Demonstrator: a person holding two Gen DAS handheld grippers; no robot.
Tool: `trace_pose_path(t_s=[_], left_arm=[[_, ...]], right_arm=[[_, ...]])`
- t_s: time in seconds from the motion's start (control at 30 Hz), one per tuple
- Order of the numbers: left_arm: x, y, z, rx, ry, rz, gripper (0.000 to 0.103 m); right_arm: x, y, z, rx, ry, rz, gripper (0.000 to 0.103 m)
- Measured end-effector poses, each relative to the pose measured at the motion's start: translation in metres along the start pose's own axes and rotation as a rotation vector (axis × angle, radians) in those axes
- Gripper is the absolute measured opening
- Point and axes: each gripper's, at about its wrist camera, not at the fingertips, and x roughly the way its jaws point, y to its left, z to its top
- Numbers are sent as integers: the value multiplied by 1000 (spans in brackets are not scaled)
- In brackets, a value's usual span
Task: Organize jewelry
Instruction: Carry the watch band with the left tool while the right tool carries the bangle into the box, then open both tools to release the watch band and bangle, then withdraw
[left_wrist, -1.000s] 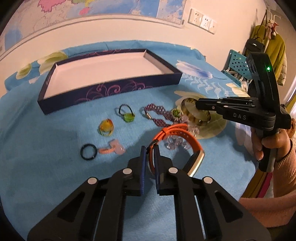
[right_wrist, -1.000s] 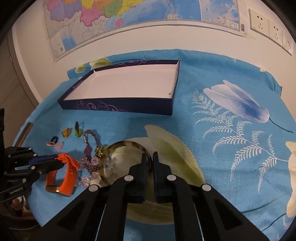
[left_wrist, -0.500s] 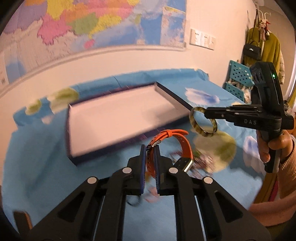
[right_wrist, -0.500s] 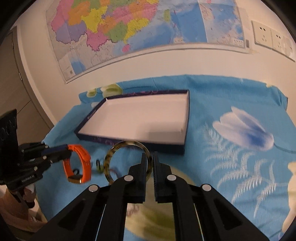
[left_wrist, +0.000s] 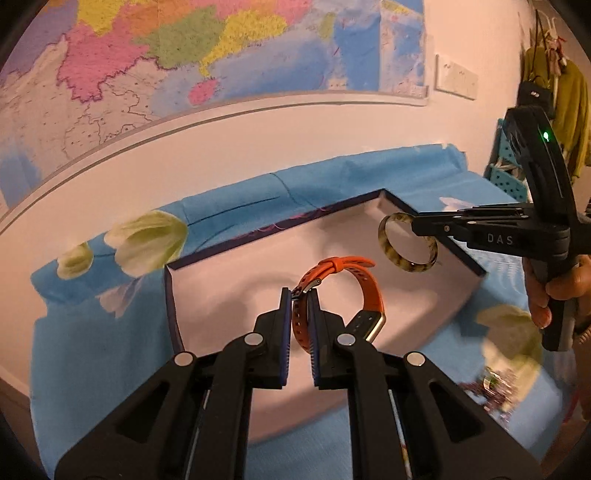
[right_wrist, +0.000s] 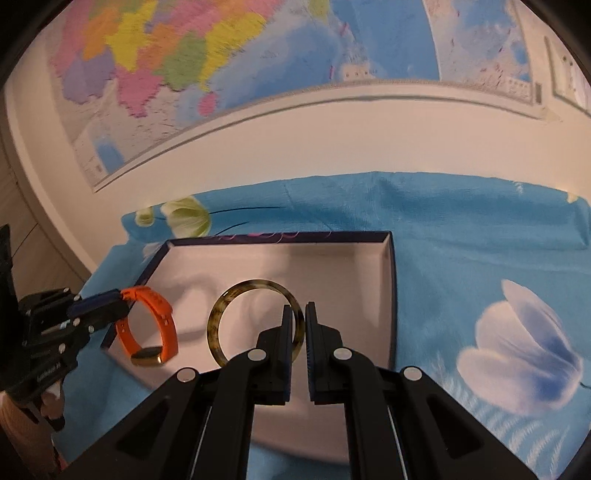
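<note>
Left gripper (left_wrist: 300, 295): your fingers pinch the strap of the orange watch band (left_wrist: 364, 284) near its buckle, and the loop hangs in the air over the tray's near-left part, its metal case lowest.

Right gripper (right_wrist: 300, 314): your fingers pinch one edge of the tortoiseshell bangle (right_wrist: 221, 321), which stands upright in the air over the middle of the tray.

Tray (right_wrist: 391, 288): the dark-walled, pale-floored tray looks bare inside; both pieces hover above its floor, and neither seems to touch it.

Risk, bangle: it is hard, smooth and held only by a thin edge. If you let go from this height it will likely bounce or roll on its rim toward a tray wall, perhaps over it. Lower it until it nearly rests on the floor, then tip it flat.

Risk, band: it hangs off-centre from the grip, so it may swing. Released while swinging, its heavy end could land on the tray's near wall and tip out onto the blue floral cloth (right_wrist: 480, 229).

Risk, crowding: both pieces are near each other above the tray. Releasing together could knock one against the other, so keep them apart.

Remaining jewelry (left_wrist: 491, 384): small pieces lie blurred on the cloth just outside the tray's near-right corner; what they are I cannot tell.
</note>
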Motion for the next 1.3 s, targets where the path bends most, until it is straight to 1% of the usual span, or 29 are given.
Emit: trace_pose_path(t_s=[0.17, 0.4, 0.6, 0.7, 0.8, 0.9, 0.93, 1.0, 1.03, 1.07, 1.1, 1.17, 1.2, 1.23, 1.27, 1.3], left_arm=[[28, 7, 11, 29, 28, 14, 9], [61, 17, 19, 52, 75, 45, 9], [84, 22, 30, 63, 111, 72, 8], [93, 21, 35, 67, 116, 93, 8], [100, 21, 39, 56, 128, 115, 8], [100, 22, 41, 31, 123, 128, 14], [97, 22, 41, 23, 114, 132, 16], [87, 26, 40, 3, 88, 135, 21], [81, 27, 40, -7, 72, 143, 26], [71, 25, 39, -16, 49, 153, 30], [63, 25, 38, -24, 29, 152, 33], [40, 23, 35, -42, -19, 156, 42], [30, 22, 32, -49, -42, 156, 43], [18, 20, 29, -58, -68, 151, 46], [8, 18, 27, -63, -86, 148, 52], [-6, 15, 21, -68, -112, 143, 55]], right_arm=[[28, 1, 17, 5, 27, -34, 5], [59, -2, 29, 29, 83, -68, 5], [72, -4, 33, 63, 124, -90, 6], [72, 0, 34, 55, 117, -110, 6], [70, -1, 35, 71, 104, -113, 13], [61, -1, 33, 62, 73, -110, 19], [57, 0, 32, 59, 64, -102, 19], [46, 2, 29, 50, 44, -86, 24], [38, 4, 26, 36, 26, -80, 25], [29, 6, 22, 19, 11, -75, 25], [19, 8, 18, 3, 0, -64, 28], [4, 12, 10, -23, -17, -44, 33], [-8, 15, 3, -50, -30, -37, 34], [-15, 19, -3, -66, -38, -32, 35], [-23, 21, -8, -83, -44, -23, 38], [-33, 25, -17, -105, -52, -15, 41]])
